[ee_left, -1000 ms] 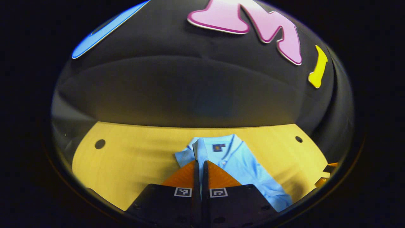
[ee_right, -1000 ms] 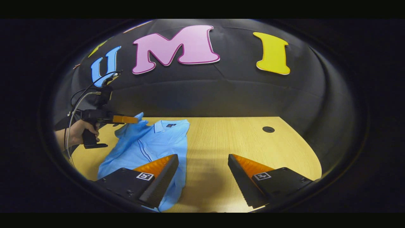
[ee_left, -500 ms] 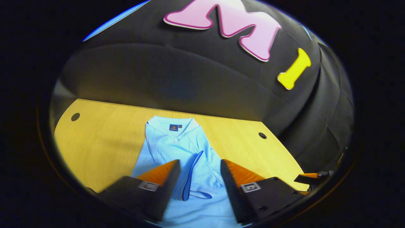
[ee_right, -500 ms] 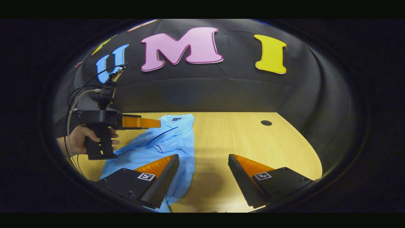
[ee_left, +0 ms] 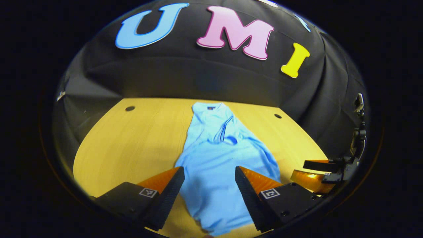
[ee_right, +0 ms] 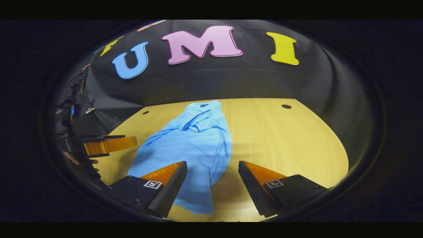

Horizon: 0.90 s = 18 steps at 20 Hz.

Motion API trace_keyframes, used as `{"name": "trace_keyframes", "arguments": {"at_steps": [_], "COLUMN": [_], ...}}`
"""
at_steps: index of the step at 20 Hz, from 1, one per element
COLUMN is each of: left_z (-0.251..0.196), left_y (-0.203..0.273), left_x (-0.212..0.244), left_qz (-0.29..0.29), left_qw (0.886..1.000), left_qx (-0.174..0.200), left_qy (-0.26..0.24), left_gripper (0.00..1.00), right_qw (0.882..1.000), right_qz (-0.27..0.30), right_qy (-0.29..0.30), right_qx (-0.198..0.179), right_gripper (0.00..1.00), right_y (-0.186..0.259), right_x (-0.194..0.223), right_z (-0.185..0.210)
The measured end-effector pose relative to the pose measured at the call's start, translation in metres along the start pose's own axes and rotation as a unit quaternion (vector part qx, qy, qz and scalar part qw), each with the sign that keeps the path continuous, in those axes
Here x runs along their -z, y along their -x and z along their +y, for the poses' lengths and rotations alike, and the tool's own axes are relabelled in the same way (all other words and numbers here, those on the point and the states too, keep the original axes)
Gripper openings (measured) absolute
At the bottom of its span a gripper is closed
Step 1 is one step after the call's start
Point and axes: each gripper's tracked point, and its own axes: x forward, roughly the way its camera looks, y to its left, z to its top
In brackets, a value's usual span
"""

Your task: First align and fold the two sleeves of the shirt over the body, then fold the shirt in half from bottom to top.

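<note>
Ahead of the left gripper [ee_left: 206, 178], one light blue shirt [ee_left: 218, 158] is lying flat on the wooden table [ee_left: 138, 138], long axis running straight away from the fingers: collar [ee_left: 209, 106] pointing at the far table edge by the black cloth wall, hem sitting nearest the tool and passing under the gap between the fingers. Left gripper is hovering with its jaws spread wide, nothing between them, both fingers clear of the cloth as far as I can tell. Both sleeves are lying folded over the body; one dark-trimmed cuff [ee_left: 228, 127] is showing on the chest just below the collar. Folded body is looking narrow at the collar and flaring wider toward the hem, with a few wrinkles on its right side. Off to the left gripper's right, the right gripper [ee_left: 317, 170] is sitting low at the table's near edge, also spread apart. Seen from the right gripper [ee_right: 213, 178], jaws are gaping with bare table and the shirt's hem corner between them; shirt [ee_right: 191, 145] is running up and slightly right from its left finger to the collar [ee_right: 202, 105]. Left gripper [ee_right: 109, 144] is hanging off to its left, beside the shirt, not touching. Count: one shirt, two grippers, two small round holes [ee_left: 130, 108] [ee_left: 278, 116] in the table near the far edge.
</note>
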Motion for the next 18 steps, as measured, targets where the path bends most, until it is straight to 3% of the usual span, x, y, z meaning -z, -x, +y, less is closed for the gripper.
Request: {"name": "trace_keyframes", "arguments": {"at_steps": [1,6,7,8,9,12,13,14,15,17,18], "left_z": [0.004,-0.001,-0.006,-0.011,-0.013,-0.012,-0.015,-0.011,-0.016,-0.024,-0.028], "left_y": [0.008,0.022,0.022,0.021,0.018,0.007,0.008,0.006,0.004,0.003,0.003], "left_x": [0.022,0.095,0.104,0.111,0.116,0.126,0.127,0.128,0.129,0.13,0.132], "left_qz": [0.015,0.065,0.071,0.076,0.08,0.084,0.085,0.087,0.081,0.082,0.086], "left_qw": [1.0,0.998,0.997,0.997,0.997,0.995,0.995,0.993,0.994,0.994,0.994], "left_qx": [-0.006,-0.021,-0.02,-0.019,-0.022,-0.045,-0.046,-0.058,-0.052,-0.048,-0.045], "left_qy": [0.007,0.012,0.009,0.006,0.002,-0.018,-0.027,-0.045,-0.059,-0.055,-0.046], "left_gripper": [0.97,0.98,0.98,0.98,0.98,0.99,0.98,0.98,0.97,0.77,0.65], "right_qw": [1.0,0.999,0.999,0.998,0.998,0.998,0.998,0.998,0.997,0.997,0.996], "right_qz": [0.011,0.048,0.054,0.059,0.064,0.063,0.064,0.061,0.065,0.068,0.073], "right_qy": [-0.001,-0.001,-0.003,-0.004,-0.003,0.0,0.006,0.016,0.029,0.035,0.035], "right_qx": [-0.001,0.004,0.003,0.003,0.006,0.013,0.015,0.024,0.037,0.028,0.027], "right_gripper": [0.92,0.92,0.97,0.92,0.97,0.98,0.92,0.92,0.97,0.72,0.54], "right_y": [0.003,0.017,0.016,0.016,0.016,0.01,0.01,0.007,0.007,0.005,0.005], "right_x": [0.012,0.063,0.07,0.077,0.083,0.091,0.094,0.091,0.094,0.095,0.095], "right_z": [0.003,0.01,0.011,0.012,0.011,0.007,0.009,0.005,0.001,0.009,0.012]}}
